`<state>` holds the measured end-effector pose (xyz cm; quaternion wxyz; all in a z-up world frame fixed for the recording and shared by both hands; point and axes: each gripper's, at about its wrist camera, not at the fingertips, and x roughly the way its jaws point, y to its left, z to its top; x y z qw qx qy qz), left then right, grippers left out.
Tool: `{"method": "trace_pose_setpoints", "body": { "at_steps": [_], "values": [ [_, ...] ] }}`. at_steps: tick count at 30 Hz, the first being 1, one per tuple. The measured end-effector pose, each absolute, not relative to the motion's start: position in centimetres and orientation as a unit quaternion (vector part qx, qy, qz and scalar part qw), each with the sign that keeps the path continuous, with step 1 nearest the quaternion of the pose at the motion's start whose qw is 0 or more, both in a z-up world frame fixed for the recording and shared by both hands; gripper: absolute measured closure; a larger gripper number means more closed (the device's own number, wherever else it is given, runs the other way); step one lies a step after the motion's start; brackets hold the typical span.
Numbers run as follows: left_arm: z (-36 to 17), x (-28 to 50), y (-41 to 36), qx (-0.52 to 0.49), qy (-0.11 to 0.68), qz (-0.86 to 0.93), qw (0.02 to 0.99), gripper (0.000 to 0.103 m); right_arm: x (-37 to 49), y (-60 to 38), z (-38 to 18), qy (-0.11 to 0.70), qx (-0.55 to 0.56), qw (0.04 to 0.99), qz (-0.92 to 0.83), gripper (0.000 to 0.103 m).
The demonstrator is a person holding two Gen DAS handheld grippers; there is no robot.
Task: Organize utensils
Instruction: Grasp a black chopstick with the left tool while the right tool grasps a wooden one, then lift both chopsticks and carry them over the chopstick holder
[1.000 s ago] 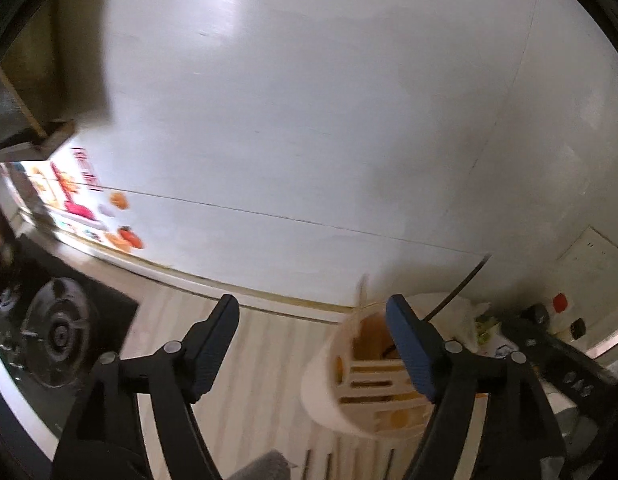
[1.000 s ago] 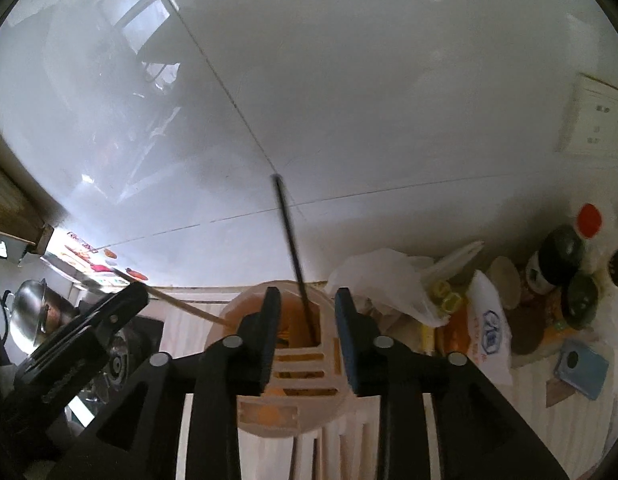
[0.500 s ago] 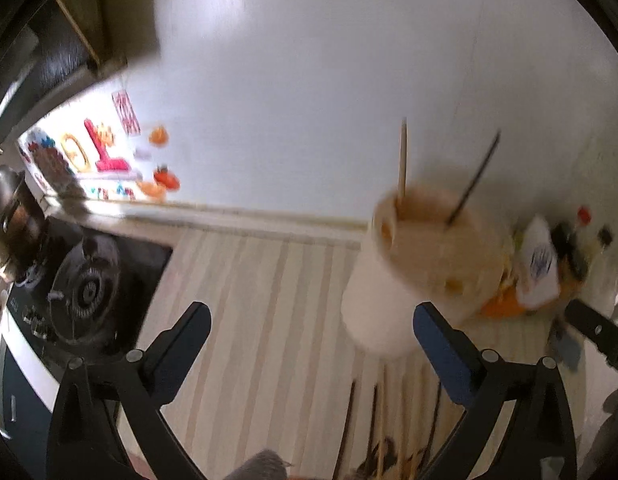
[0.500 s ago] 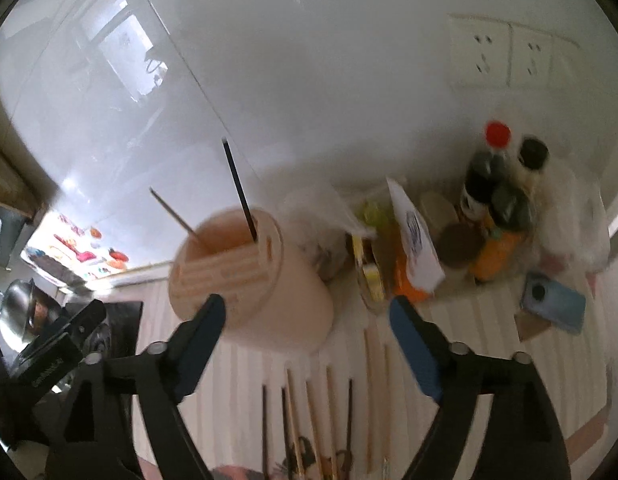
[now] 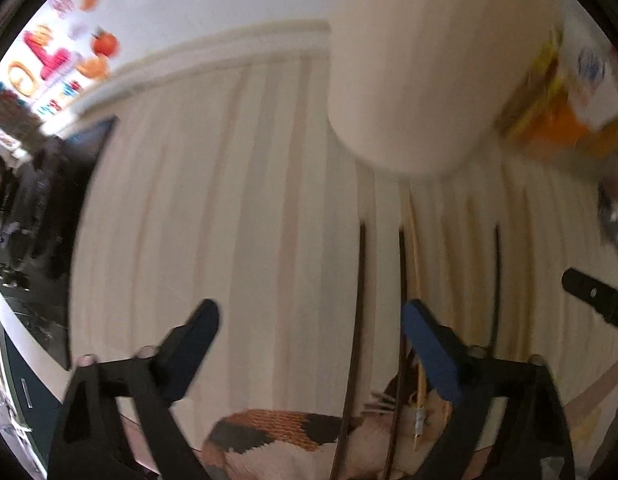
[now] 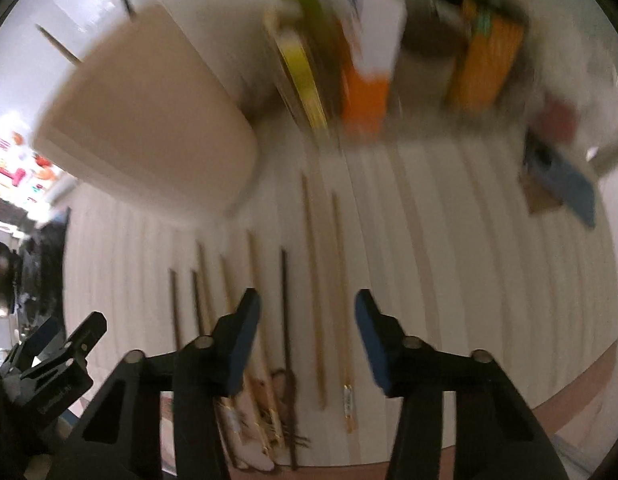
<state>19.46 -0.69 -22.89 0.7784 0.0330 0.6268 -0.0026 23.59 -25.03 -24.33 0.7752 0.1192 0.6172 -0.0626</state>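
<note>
Several chopsticks (image 6: 313, 288) lie in a row on the striped counter, dark and light ones; they also show in the left wrist view (image 5: 359, 304). A cream utensil holder (image 6: 145, 120) stands behind them with two sticks poking out of its top; it also shows in the left wrist view (image 5: 421, 60). My right gripper (image 6: 307, 312) is open and empty, low over the light chopsticks. My left gripper (image 5: 309, 324) is open and empty, low over the dark chopsticks. Both views are blurred.
Packets and bottles (image 6: 389, 60) crowd the back right by the wall. A blue phone-like object (image 6: 565, 184) lies at the right. A black gas stove (image 5: 33, 216) sits at the left. A patterned cloth (image 5: 277, 436) lies under the chopstick ends at the counter's front edge.
The right gripper let go of the black chopstick in the holder and opened. Both grippers have pulled back from the holder and dropped low over the chopsticks on the counter.
</note>
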Motion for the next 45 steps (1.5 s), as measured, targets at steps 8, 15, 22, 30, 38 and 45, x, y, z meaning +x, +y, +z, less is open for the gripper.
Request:
{"method": "trace_pose_setpoints", "body": {
  "at_steps": [8,15,22,30,38,45],
  "values": [
    [-28.0,18.8,-1.9,0.046,0.669,-0.023,0.741,0.062,22.8,-26.7,-30.2,0.662,0.120,0.735,-0.080,0.070],
    [-27.8,18.6,-1.9,0.033,0.668,-0.038,0.742,0.099,22.9,-26.4,-32.8,0.679,0.097,0.724,-0.078,0.089],
    [-27.4,18.9,1.1,0.001,0.681,-0.020,0.732,0.100,20.2,-26.7,-33.1,0.687,0.078,0.716,-0.098,0.096],
    [-27.5,17.0,2.7,-0.018,0.708,-0.042,0.704,0.092,14.7,-27.3,-33.3,0.715,0.094,0.686,-0.092,0.095],
    [-28.0,15.3,0.6,0.009,0.702,-0.038,0.711,0.091,16.1,-28.0,-33.7,0.724,0.094,0.677,-0.094,0.094],
    [-27.8,16.7,-1.1,0.008,0.702,-0.036,0.711,0.091,17.3,-26.9,-34.0,0.728,0.080,0.673,-0.101,0.094]
  ]
}}
